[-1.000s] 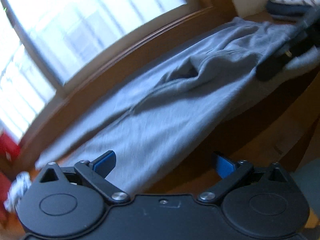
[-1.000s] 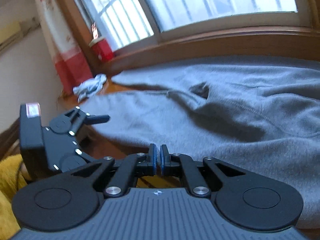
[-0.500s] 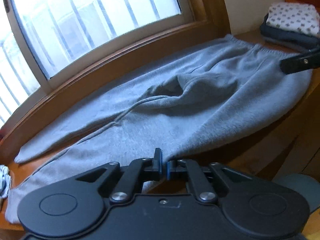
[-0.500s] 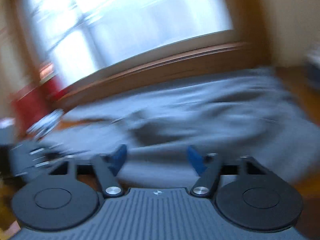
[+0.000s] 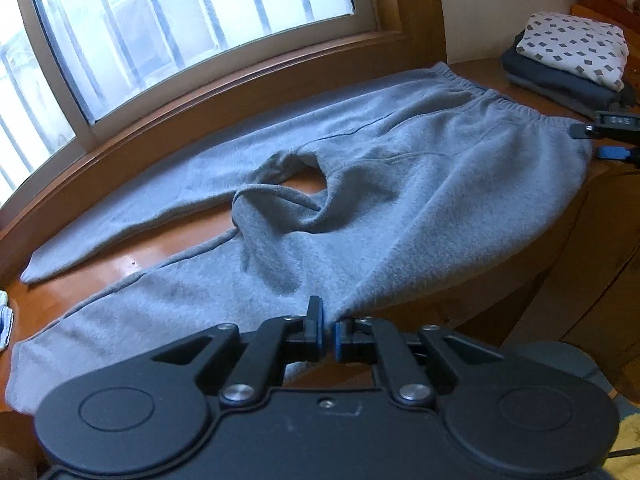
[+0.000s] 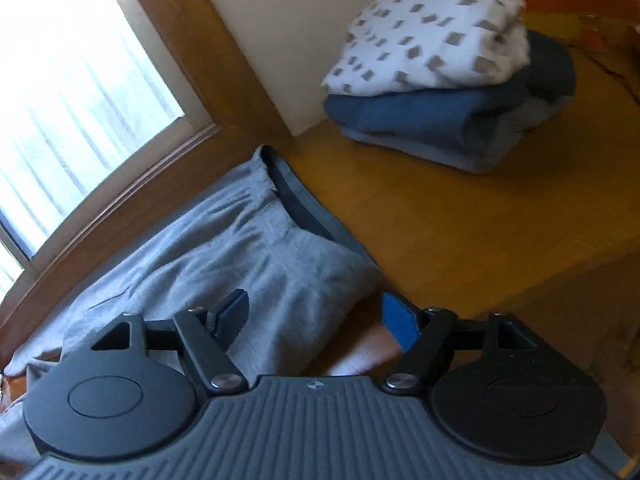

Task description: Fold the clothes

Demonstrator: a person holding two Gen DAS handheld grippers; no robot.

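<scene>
Left wrist view: my left gripper (image 5: 327, 330) is pinched shut on the near edge of the grey sweatpants (image 5: 360, 208), a tuck of fleece caught between the blue pads.
Right wrist view: my right gripper (image 6: 316, 314) has its jaws opening, wide apart; the waistband corner lies between the fingers, with no pad pressing on it.
Sweatpants: spread flat along the wooden table (image 5: 168, 248), waistband (image 6: 304, 208) toward the wall end, one leg running along the sill, the other nearer me, its near edge hanging over the table's front.
Surface: glossy orange-brown wood, showing bare in the gap between the two legs and beyond the waistband.
Folded stack: white patterned piece on top of dark blue ones (image 6: 436, 72), sitting on the same wood, well apart from the waistband.
Window: barred panes (image 5: 180, 28) in a brown wooden frame, bright daylight, directly behind the table.
Wall: plain cream (image 6: 280, 20), beside the window frame.
Far end: a small pale crumpled cloth (image 5: 5, 320) near the leg cuffs.
</scene>
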